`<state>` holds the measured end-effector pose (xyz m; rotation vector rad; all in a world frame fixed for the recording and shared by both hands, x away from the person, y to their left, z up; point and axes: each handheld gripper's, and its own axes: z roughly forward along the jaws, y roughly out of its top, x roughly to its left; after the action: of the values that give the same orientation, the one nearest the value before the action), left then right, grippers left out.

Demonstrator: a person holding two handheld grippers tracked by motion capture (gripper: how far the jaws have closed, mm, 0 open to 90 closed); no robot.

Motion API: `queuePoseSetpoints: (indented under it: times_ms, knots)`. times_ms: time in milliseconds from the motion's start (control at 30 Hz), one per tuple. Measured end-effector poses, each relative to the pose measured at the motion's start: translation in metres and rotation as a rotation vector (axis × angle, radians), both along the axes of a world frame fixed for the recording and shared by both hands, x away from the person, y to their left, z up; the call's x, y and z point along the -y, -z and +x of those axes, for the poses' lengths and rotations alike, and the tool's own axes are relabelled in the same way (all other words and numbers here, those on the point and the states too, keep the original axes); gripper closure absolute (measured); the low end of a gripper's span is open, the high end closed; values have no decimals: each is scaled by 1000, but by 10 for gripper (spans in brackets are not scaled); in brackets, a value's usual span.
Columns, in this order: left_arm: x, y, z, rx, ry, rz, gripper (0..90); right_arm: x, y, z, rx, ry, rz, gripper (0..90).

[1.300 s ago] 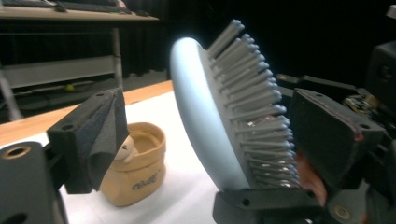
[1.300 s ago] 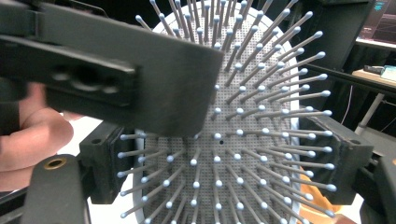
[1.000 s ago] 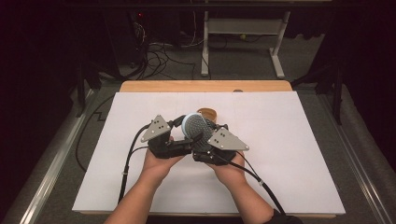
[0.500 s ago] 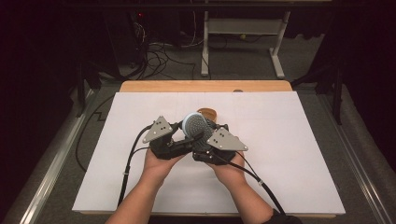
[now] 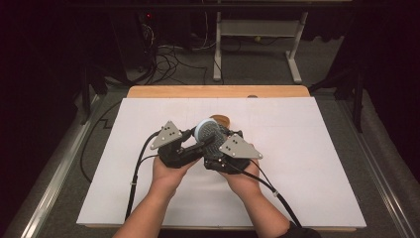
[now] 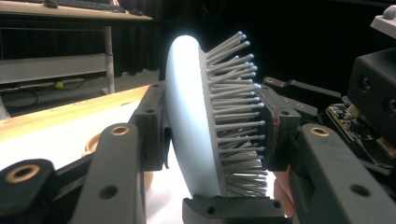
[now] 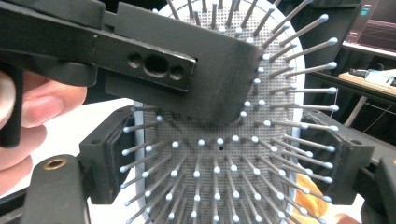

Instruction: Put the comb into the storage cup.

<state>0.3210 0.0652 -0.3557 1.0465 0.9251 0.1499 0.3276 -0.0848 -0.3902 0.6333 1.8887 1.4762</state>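
A pale blue hairbrush [image 5: 207, 131] with grey bristles is held up over the white table sheet [image 5: 307, 148], between both grippers. My left gripper [image 5: 197, 145] is shut on the brush [image 6: 187, 116], one jaw on its smooth back and the other pressing into the bristles. My right gripper [image 5: 219, 143] comes from the other side. In the right gripper view its jaws press on the two side rims of the brush [image 7: 233, 186], whose bristles face the camera. The left gripper's jaw crosses the upper bristles there.
A small tan wooden round object [image 5: 223, 119] lies on the sheet just behind the brush, also the tan round object [image 6: 93, 144] low in the left gripper view. The table's wooden far edge [image 5: 218, 91] borders the sheet. Cables [image 5: 136, 173] trail back from both grippers.
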Motion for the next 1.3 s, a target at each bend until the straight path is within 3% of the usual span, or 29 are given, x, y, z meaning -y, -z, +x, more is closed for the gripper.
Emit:
queuePoseSetpoints:
  times_ms: [133,367,667,800,900,1300]
  knots:
    - [2,0,-2,19,-12,21,555,0,0,0,-2,1,4,203]
    - [1,-2,-2,12,-15,9,565,-1,-2,0,6,-1,2,201]
    - [1,-2,-5,29,-25,23,576,-1,-3,0,-19,-16,-1,194]
    - [2,-3,-5,30,-25,11,577,1,-3,4,-56,-31,-13,117]
    - [1,-3,-4,34,-33,19,577,1,0,7,-94,-37,-16,0]
    - [-8,-4,-4,59,-56,28,577,9,3,3,-120,-33,-11,0]
